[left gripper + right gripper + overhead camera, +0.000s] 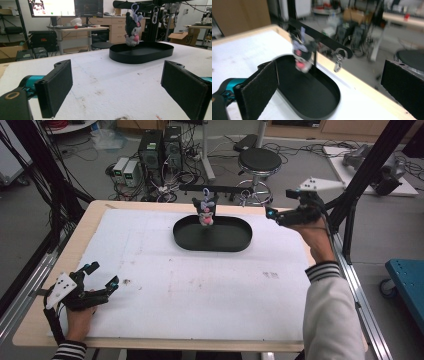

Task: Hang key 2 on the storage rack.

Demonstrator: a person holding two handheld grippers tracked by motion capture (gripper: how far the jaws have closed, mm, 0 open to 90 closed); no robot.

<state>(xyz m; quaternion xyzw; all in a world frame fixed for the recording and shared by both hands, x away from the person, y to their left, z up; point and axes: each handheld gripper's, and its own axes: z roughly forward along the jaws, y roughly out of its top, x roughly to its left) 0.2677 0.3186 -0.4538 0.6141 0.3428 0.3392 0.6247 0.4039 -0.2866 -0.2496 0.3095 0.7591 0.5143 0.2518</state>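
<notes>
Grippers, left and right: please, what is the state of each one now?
Left gripper: open, holding nothing, low over the white mat.
Right gripper: open, holding nothing, beside the black tray.

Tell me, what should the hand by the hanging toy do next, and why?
Probably draw the right gripper back from the rack. Its jaws are open with nothing between them, and the plush toy already hangs from the black bar above the black tray.
</notes>
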